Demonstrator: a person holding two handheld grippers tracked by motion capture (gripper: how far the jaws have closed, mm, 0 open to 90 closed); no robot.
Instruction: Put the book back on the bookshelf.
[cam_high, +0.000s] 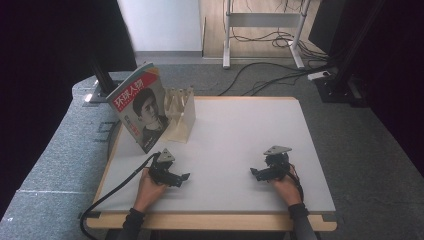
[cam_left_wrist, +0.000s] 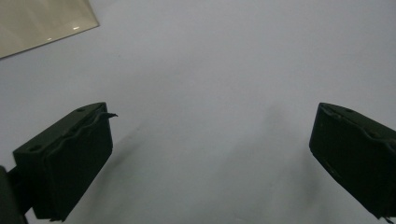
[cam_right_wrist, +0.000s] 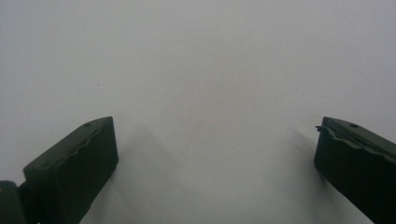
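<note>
White worktop (cam_high: 235, 145) carries a magazine (cam_high: 141, 107) standing at its far left corner, propped against a pale slotted rack (cam_high: 181, 116) beside it. Left gripper (cam_high: 181, 178) and right gripper (cam_high: 256, 172) rest near the front edge, well apart, jaws spread wide and empty

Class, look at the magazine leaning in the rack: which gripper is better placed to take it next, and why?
Left, probably. The left gripper sits just below the magazine in the rack, jaws open. The right gripper is farther off across the table.
</note>
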